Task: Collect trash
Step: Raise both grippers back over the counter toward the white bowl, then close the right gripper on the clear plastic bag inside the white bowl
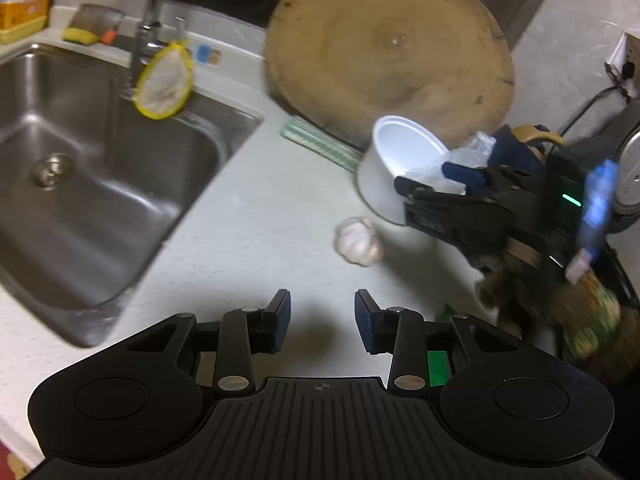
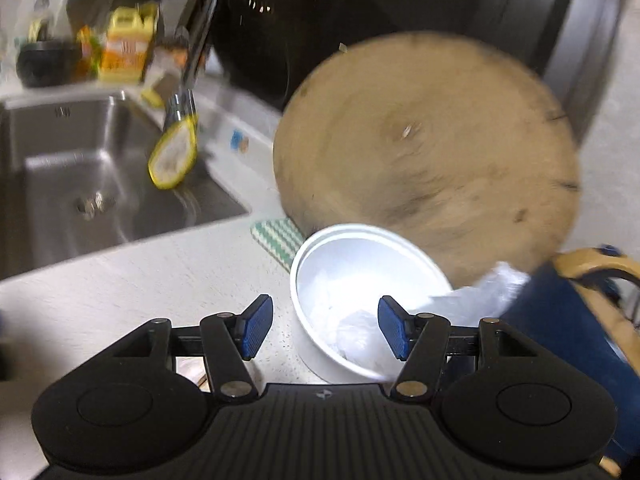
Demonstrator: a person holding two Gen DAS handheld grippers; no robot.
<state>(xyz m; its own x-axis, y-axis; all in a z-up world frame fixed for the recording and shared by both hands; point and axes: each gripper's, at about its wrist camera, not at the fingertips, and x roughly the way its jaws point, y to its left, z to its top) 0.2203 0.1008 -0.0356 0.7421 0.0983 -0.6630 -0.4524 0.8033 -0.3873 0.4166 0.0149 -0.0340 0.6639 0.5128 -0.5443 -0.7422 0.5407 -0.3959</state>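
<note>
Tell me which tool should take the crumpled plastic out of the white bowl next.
Right. The right tool is open directly over the white bowl, the crumpled plastic showing between its fingers. The left tool, also open, sits over bare counter short of the garlic bulb, farther from the bowl.

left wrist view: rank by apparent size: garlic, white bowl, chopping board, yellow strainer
1. chopping board
2. white bowl, partly hidden by the right gripper
3. yellow strainer, not far behind the bowl, so that order is unsure
4. garlic
</note>
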